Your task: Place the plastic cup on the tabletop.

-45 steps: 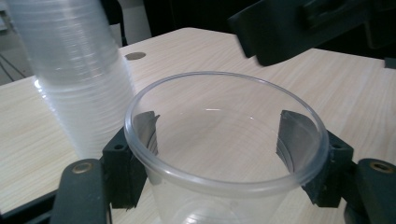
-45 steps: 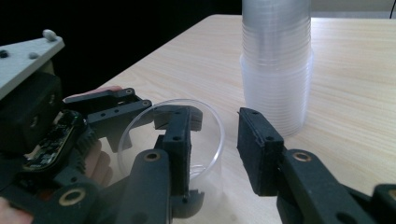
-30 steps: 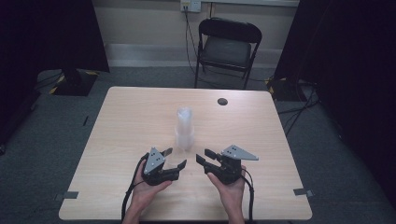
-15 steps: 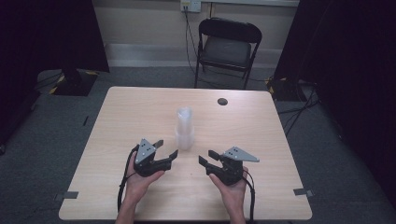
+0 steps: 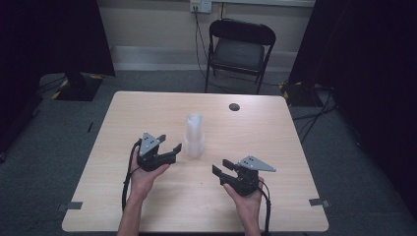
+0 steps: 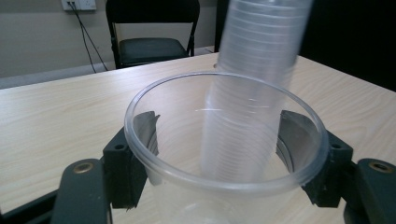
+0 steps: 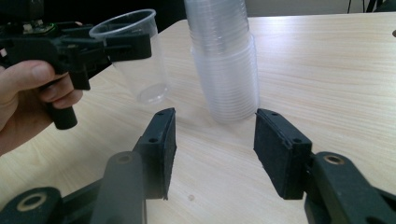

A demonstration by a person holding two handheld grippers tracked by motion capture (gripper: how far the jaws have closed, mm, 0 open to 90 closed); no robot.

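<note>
Clear plastic cup [image 6: 224,154] clamped just under its rim in the left tongs [image 5: 169,146], upright, lifted off the desk [image 5: 295,147] just left of the cup stack [image 5: 194,135]. Right tongs [image 7: 212,144] just been opening, nothing between them, stack upright straight ahead, nearer the left hand [image 5: 142,179] than the right.

A single cup [image 7: 135,56] sits between the jaws of the left gripper [image 5: 169,147], clear of the table [image 5: 295,147]. Just to that gripper's right the stack of cups [image 5: 194,135] stands on the table. The right gripper [image 5: 221,172] hovers nearer the person, with the stack ahead of its jaws.
</note>
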